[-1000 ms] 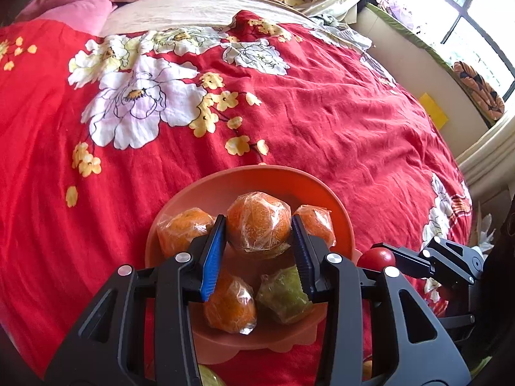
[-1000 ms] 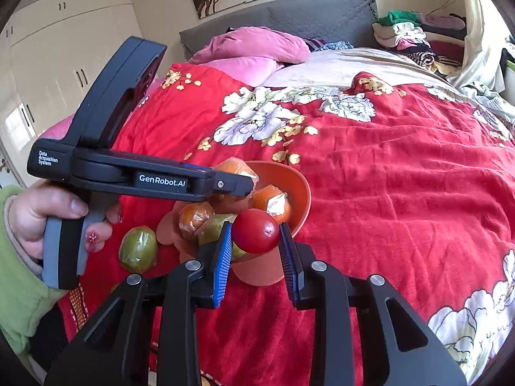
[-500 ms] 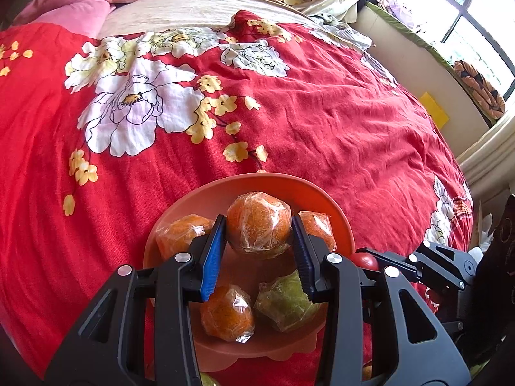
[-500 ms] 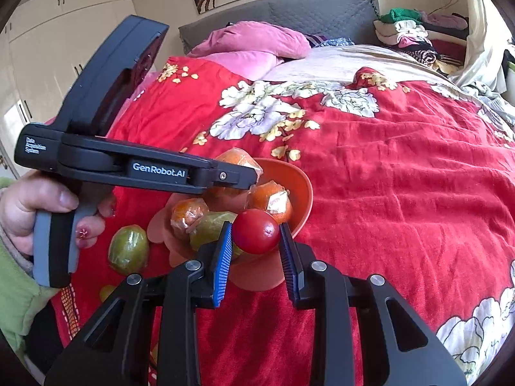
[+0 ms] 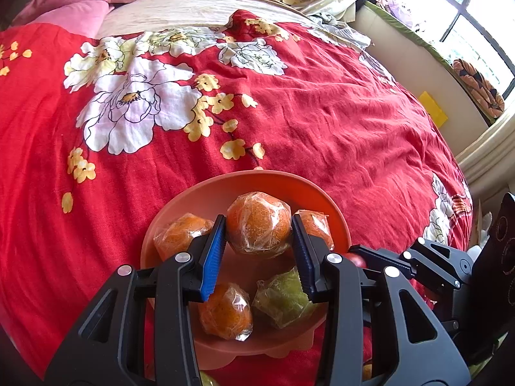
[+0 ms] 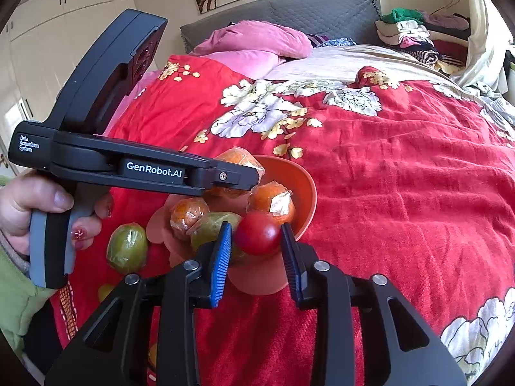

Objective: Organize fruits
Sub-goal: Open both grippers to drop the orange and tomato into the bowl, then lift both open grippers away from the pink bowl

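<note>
Bowl [image 5: 180, 212] on bedspread [image 5: 322, 122]; wrapped fruits [image 5: 225, 315] in bowl.

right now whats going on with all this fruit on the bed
A person is sorting fruit into an orange bowl on the bed. The left gripper is shut on a wrapped orange over the bowl. The right gripper is opening around a red fruit at the bowl's rim. A green fruit lies outside.

Bright daylight from an overexposed window [image 5: 476, 16], strong fisheye bending, dark vignetted corners
</note>
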The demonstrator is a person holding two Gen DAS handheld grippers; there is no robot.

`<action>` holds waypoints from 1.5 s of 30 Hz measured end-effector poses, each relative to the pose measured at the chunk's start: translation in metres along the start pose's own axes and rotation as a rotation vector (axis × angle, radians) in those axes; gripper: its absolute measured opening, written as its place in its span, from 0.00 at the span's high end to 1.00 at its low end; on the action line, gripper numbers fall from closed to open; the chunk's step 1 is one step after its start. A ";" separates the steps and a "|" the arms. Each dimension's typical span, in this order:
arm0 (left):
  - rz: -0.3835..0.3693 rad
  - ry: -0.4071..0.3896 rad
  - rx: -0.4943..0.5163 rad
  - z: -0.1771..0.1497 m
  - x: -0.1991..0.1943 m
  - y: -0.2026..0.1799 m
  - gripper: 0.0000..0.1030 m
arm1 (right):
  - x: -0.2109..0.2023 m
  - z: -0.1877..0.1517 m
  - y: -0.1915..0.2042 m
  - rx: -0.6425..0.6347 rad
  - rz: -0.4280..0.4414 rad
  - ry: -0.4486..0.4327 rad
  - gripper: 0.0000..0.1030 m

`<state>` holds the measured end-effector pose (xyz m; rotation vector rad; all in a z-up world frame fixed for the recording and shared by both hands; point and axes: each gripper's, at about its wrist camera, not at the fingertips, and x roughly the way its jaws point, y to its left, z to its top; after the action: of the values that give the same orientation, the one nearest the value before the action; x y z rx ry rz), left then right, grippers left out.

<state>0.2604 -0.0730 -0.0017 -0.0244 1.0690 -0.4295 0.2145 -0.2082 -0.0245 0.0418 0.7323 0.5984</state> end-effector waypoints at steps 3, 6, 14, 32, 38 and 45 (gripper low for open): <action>-0.002 -0.001 0.001 0.000 0.000 0.000 0.69 | -0.001 0.000 0.000 -0.001 0.000 -0.005 0.64; -0.002 0.000 0.001 0.000 0.000 0.000 0.69 | -0.003 -0.001 0.000 0.005 0.001 -0.013 0.60; -0.005 0.000 -0.004 -0.001 0.000 0.000 0.69 | -0.010 -0.001 -0.003 0.029 -0.002 -0.031 0.53; 0.006 0.005 -0.010 -0.009 -0.004 -0.002 0.66 | -0.020 -0.004 -0.011 0.063 -0.031 -0.042 0.40; 0.005 0.004 -0.012 -0.008 -0.004 -0.003 0.62 | -0.030 -0.006 -0.018 0.080 -0.054 -0.059 0.35; -0.003 -0.013 -0.006 -0.012 -0.012 -0.010 0.55 | -0.035 -0.007 -0.024 0.093 -0.079 -0.073 0.31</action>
<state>0.2425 -0.0754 0.0048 -0.0337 1.0573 -0.4281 0.2016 -0.2484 -0.0136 0.1192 0.6873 0.4851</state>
